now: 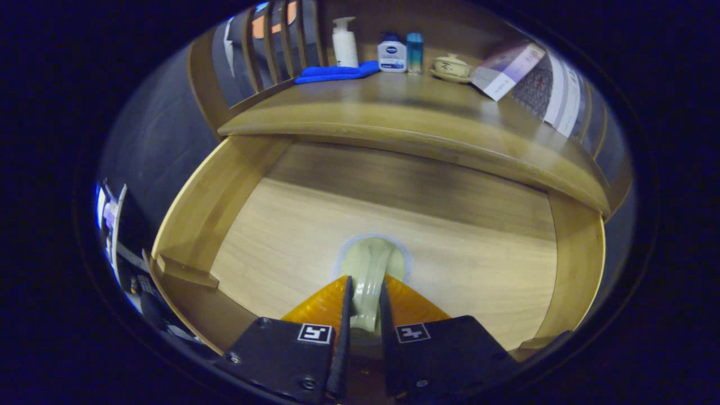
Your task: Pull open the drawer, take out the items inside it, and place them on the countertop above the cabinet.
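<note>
Gripper view: my tongs (365,306) pinch a small pale ceramic spoon-like piece (368,270) over the open wooden drawer's floor (270,242). I judge I am mid-removal. Next, lift it toward twelve o'clock onto the brown wooden countertop (394,107), clearing its front edge.
</note>
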A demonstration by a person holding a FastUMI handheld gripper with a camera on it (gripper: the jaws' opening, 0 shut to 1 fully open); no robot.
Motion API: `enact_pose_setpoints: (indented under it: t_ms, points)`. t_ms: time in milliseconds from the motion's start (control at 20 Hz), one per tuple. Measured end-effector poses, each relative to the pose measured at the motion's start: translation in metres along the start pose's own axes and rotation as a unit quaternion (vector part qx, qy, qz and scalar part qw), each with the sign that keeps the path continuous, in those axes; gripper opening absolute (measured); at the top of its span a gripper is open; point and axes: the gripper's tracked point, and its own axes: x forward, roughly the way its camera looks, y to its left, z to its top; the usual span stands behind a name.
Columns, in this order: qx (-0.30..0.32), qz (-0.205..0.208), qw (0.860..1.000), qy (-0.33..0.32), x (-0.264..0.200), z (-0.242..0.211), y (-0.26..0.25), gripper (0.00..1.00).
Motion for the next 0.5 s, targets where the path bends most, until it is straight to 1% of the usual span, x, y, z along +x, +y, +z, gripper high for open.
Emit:
enact_pose_setpoints:
  t_ms: [100,200,500]
  points:
    - [-0.012,-0.003,1.0,-0.004,0.0,0.001,0.003,0.25]
    - [-0.005,-0.004,1.0,-0.006,-0.001,0.004,0.004,0.21]
    - [0.02,-0.014,0.999,-0.048,-0.036,0.026,-0.01,0.2]
